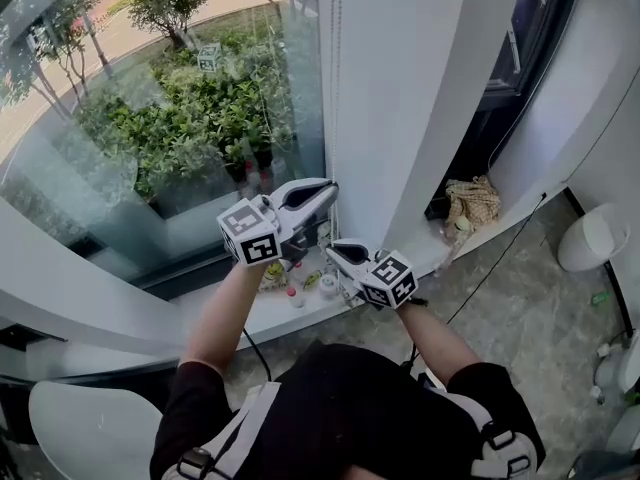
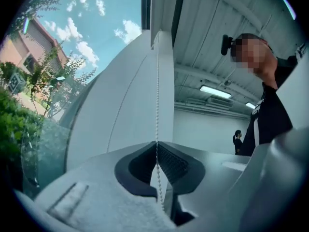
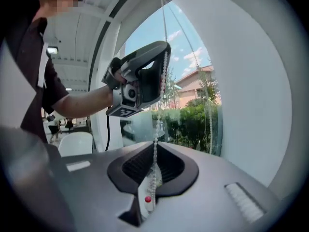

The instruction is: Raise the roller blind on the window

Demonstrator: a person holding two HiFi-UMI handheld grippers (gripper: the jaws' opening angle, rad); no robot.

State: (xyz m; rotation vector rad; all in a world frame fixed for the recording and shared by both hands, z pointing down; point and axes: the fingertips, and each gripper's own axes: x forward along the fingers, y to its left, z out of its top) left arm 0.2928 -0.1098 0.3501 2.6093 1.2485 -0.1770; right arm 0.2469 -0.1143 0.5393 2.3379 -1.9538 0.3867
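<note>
- The window pane [image 1: 170, 118] is our landmark. It runs tall and curved, with a garden behind it.
- A white panel [image 1: 400, 98] stands just right of the pane. We cannot tell whether it is the roller blind's own sheet or a plain pillar, and no view shows the roller itself.
- The sill [image 1: 265, 318] lies below the pane and sticks out towards us. We judge it to be the hard edge that limits any downward pull.
- The left gripper [image 1: 325, 190] is at the pane's right edge and is the higher of the two. Its jaws are pinched onto the bead chain [image 1: 335, 88].
- The right gripper [image 1: 338, 250] is just under it, low against the pane's right edge and near the sill. Its jaws are also clamped on the chain.
- The bead chain hangs straight down the pane's right edge.
  - We expect it to be light, limp and slippery between beads, so the pads should bite on the beads rather than slide.
  - We judge the best hold to be high up on one strand, which leaves room for long, steady hand-over-hand pulls without jerking.
  - The room for the lower hand is nearly used up, while there is free room above.
- Small bottles [image 1: 297, 296] stand on the sill under the pane's right corner. A low swing could knock them over.
</note>
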